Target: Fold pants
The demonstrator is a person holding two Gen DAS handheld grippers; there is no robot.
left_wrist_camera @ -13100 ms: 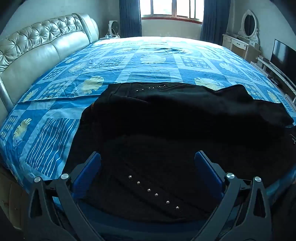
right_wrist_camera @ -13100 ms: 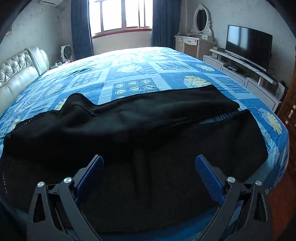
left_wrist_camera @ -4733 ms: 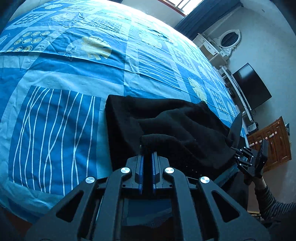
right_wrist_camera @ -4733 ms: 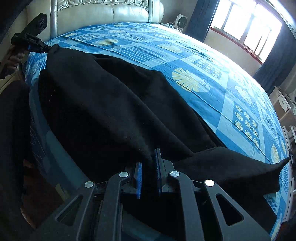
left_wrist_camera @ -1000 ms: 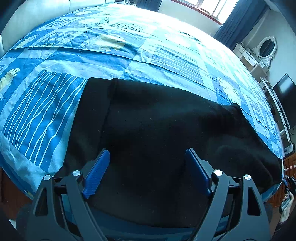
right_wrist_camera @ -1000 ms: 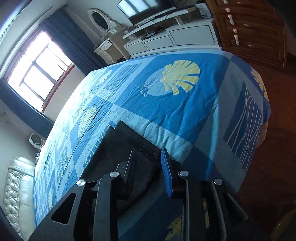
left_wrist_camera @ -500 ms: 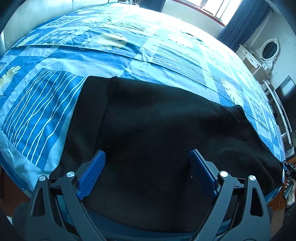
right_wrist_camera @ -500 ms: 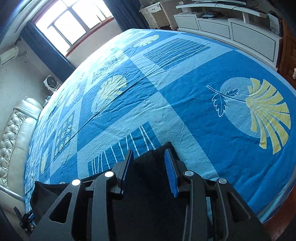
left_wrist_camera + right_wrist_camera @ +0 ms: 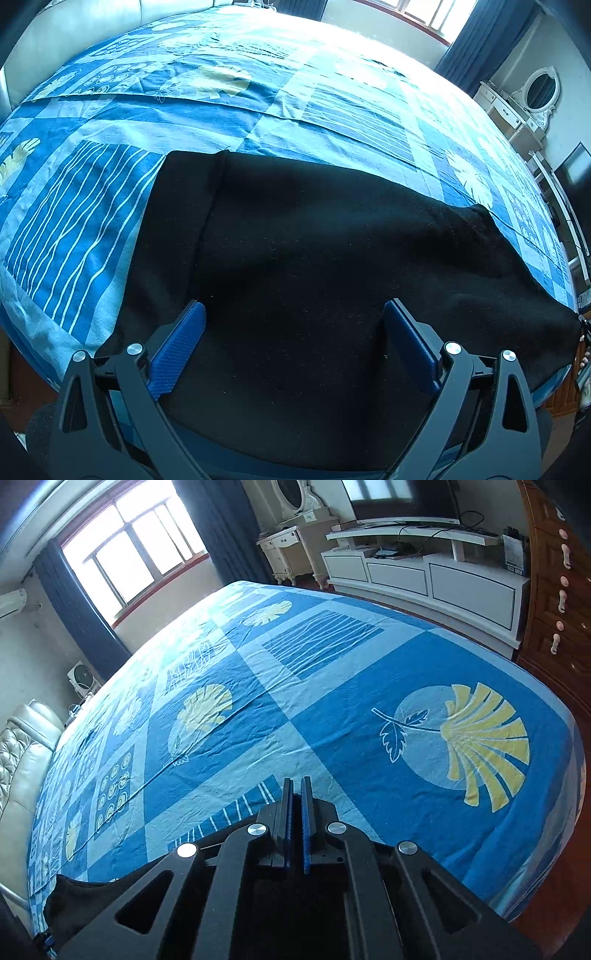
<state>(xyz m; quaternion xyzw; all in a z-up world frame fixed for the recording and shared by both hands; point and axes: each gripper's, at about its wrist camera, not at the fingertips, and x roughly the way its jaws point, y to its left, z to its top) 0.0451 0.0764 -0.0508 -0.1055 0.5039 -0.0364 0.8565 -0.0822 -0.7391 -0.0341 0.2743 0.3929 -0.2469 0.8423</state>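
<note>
The black pants point(image 9: 314, 258) lie folded lengthwise along the near edge of the blue patterned bed point(image 9: 258, 92). My left gripper point(image 9: 293, 325) is open and empty, hovering over the waistband end of the pants. My right gripper point(image 9: 295, 794) has its jaws shut together; black cloth shows under its body, but the grip itself is hidden. In the right wrist view a corner of the pants point(image 9: 74, 893) shows at the lower left. The right gripper appears small in the left wrist view point(image 9: 583, 332) at the far leg end of the pants.
A padded leather headboard point(image 9: 22, 760) stands at the left. A white TV stand point(image 9: 424, 572), a dresser with mirror point(image 9: 291, 542) and a wooden cabinet point(image 9: 554, 590) line the wall beyond the foot of the bed. The bed edge drops off close below both grippers.
My right gripper's jaws have closed at the pants' leg end and its view has tilted up over the bed. My left gripper stayed open over the waistband, shifting slightly.
</note>
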